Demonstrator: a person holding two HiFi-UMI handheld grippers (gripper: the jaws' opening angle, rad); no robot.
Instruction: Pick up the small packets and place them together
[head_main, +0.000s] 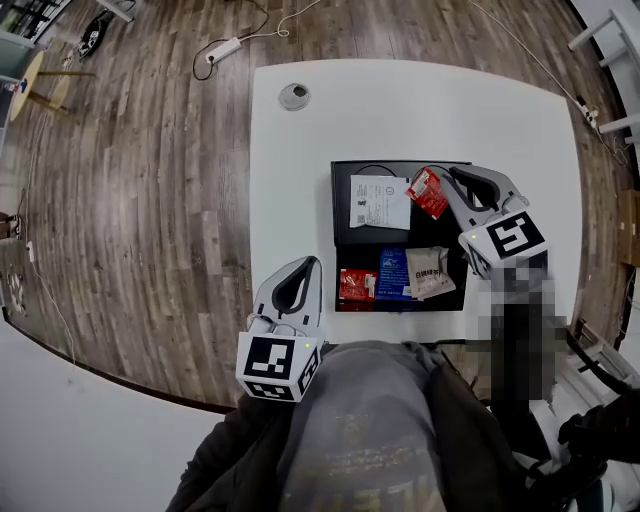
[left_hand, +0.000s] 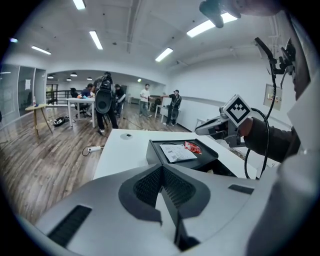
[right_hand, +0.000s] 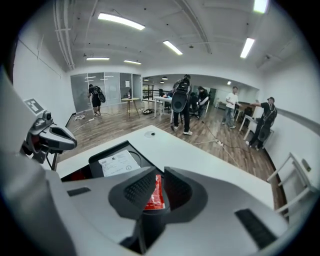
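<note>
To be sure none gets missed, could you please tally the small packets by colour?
Red packets: 2
Blue packet: 1
Beige packet: 1
Total: 4

The table (head_main: 300, 200) is plain white, set on a floor (head_main: 150, 200) of brown wood planks. The tray (head_main: 345, 170) is black and carries a white paper sheet (head_main: 379, 201) with dark print. The upper red packet (head_main: 428, 192) matches the lower red packet (head_main: 357, 285), which lies beside a blue packet (head_main: 392, 273) and a pale tan packet (head_main: 430, 272) with dark lettering. The left gripper (head_main: 310, 262) and right gripper (head_main: 447, 175) are light grey. Their marker cubes (head_main: 277, 365) are patterned in black-and-white squares.
</note>
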